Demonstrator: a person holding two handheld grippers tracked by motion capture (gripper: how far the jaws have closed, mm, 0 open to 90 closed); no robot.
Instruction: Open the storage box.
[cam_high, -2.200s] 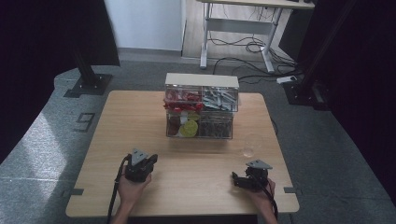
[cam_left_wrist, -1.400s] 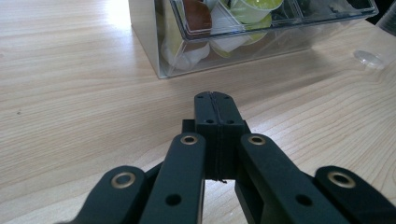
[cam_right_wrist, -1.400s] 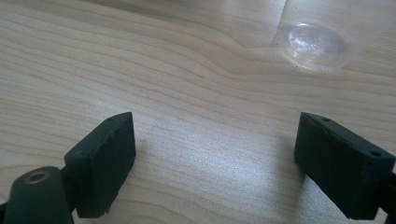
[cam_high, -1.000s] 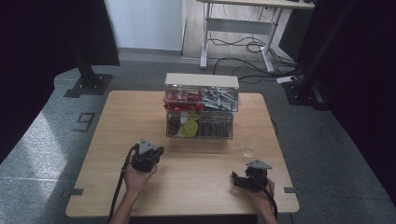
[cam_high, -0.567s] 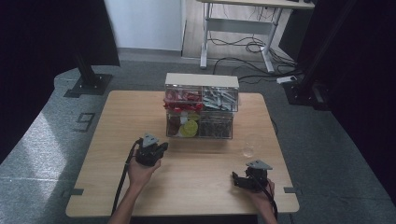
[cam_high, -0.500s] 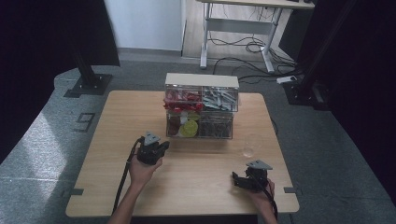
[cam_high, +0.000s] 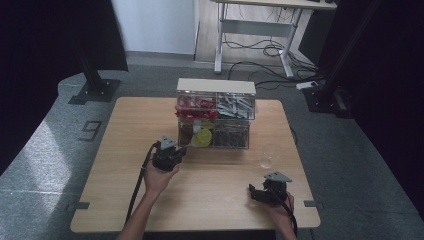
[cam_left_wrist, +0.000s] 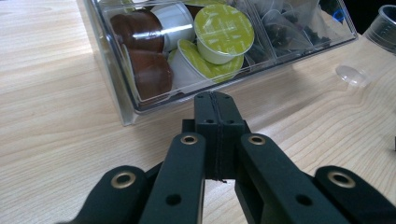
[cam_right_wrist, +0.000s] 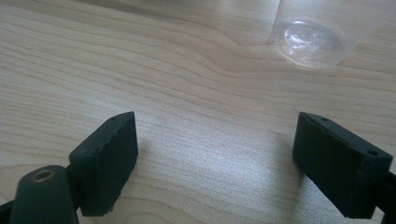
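the clear organiser box (cam_high: 216, 114) stands toward the far middle of the wooden table (cam_high: 125, 130), two tiers high with a pale flat top. its lower drawer (cam_left_wrist: 140, 100) has see-through walls. in the left gripper view the drawer's near compartment holds coffee capsules (cam_left_wrist: 223, 32): some with lime-green foil lids and white cups, some dark brown. the neighbouring compartment holds clear sachets with dark contents (cam_left_wrist: 285, 28). the upper tier, seen from the high view, carries red packets on the left and grey packets on the right.

the left gripper (cam_left_wrist: 218, 100) has its two black jaws pressed flat together with nothing between them. its tip sits just in front of the drawer's near wall, by the brown capsules; i cannot tell whether it touches the plastic. in the high view the left gripper (cam_high: 176, 152) is just off the box's front left corner.

the right gripper (cam_right_wrist: 215, 154) rests low over the table with its jaws spread wide and only bare wood between them. in the high view the right gripper (cam_high: 256, 193) is well apart from the box, near the table's front edge. a clear plastic cup (cam_high: 266, 159) stands between it and the box, just off the box's front right corner.

compared with the earlier high views, the left gripper has come forward from near the table's front edge to the box's front left corner. the right gripper, the cup and the box lie as before.
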